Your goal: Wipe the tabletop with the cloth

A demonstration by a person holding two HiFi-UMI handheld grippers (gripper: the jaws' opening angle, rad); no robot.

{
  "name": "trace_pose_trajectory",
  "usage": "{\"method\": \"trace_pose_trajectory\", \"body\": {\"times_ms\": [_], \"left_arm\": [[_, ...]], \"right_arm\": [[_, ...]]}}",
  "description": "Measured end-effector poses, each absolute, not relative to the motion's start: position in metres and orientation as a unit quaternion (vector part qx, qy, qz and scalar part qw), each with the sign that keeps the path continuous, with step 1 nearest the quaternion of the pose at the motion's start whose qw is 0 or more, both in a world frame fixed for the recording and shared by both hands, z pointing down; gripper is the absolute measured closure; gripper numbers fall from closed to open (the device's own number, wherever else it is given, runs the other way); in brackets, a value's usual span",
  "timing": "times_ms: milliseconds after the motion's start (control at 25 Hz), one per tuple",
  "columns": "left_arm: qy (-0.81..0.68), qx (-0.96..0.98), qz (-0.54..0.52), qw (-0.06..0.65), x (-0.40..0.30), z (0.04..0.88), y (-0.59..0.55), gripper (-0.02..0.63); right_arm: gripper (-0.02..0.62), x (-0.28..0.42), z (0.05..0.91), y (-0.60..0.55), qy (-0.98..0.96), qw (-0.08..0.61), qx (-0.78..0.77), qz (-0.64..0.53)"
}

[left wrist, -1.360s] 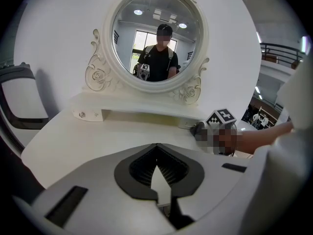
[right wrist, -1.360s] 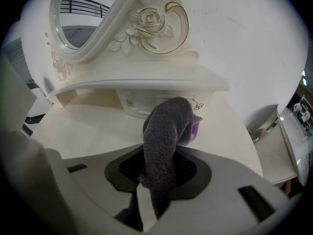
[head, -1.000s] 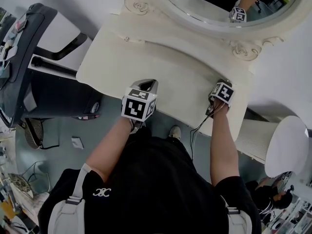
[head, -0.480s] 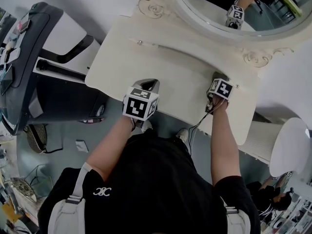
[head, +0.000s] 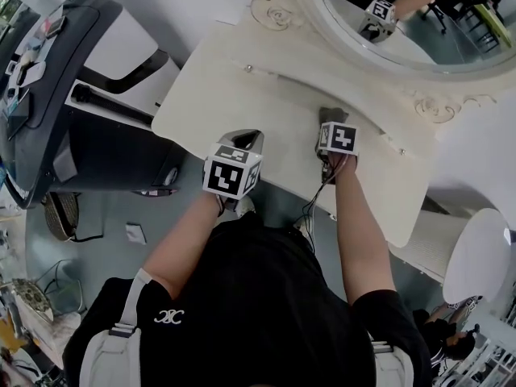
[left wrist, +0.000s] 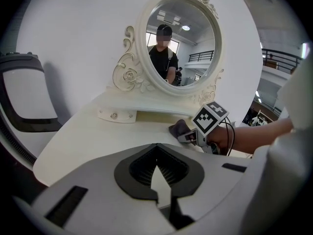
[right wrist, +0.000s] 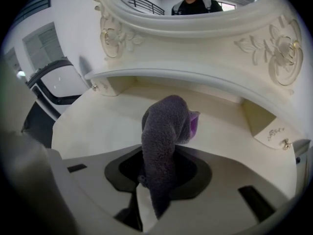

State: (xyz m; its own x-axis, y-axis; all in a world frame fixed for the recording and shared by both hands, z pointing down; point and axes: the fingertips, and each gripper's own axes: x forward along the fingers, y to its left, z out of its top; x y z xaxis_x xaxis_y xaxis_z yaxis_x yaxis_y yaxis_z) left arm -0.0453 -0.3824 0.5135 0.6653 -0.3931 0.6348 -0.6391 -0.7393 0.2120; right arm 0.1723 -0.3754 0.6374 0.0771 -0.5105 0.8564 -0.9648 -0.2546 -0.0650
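Observation:
A grey-purple cloth [right wrist: 164, 126] hangs bunched from my right gripper [right wrist: 154, 192], which is shut on it and presses it onto the cream tabletop [head: 266, 103]. In the head view the cloth [head: 331, 117] pokes out just ahead of the right gripper [head: 330, 126], near the table's middle. My left gripper [head: 242, 142] hovers at the front edge, jaws closed with nothing between them. The left gripper view shows the left gripper [left wrist: 157, 176] low in the picture, with the right gripper [left wrist: 188, 137] and the cloth [left wrist: 178, 128] to its right.
An ornate oval mirror [head: 403, 14] rises behind the tabletop on a raised shelf with small knobbed drawers [left wrist: 117, 115]. A dark machine [head: 56, 103] stands to the left of the table. A round white stool [head: 476, 252] sits at the right.
My right gripper has slid leftward across the tabletop, dragging the cloth with it. The left gripper has stayed at the front edge.

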Motion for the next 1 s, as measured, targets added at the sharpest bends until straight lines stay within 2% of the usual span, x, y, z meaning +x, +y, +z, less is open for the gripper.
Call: {"method": "trace_pose_trajectory", "body": {"times_ms": [240,440,1000], "left_arm": [[-0.305,0.883,0.284,0.217,-0.051,0.512,-0.379,0.601],[-0.305,0.883,0.282,0.219,-0.041,0.510,-0.370,0.601],[-0.252,0.899,0.287,0.214,0.052,0.506,-0.324,0.601]], "right_arm": [[0.472,0.115,0.637,-0.374,-0.608,0.300,0.624,0.390],[0.472,0.101,0.638,-0.363,-0.634,0.308,0.600,0.378],[0.472,0.188,0.642,-0.275,-0.601,0.273,0.629,0.409]]}}
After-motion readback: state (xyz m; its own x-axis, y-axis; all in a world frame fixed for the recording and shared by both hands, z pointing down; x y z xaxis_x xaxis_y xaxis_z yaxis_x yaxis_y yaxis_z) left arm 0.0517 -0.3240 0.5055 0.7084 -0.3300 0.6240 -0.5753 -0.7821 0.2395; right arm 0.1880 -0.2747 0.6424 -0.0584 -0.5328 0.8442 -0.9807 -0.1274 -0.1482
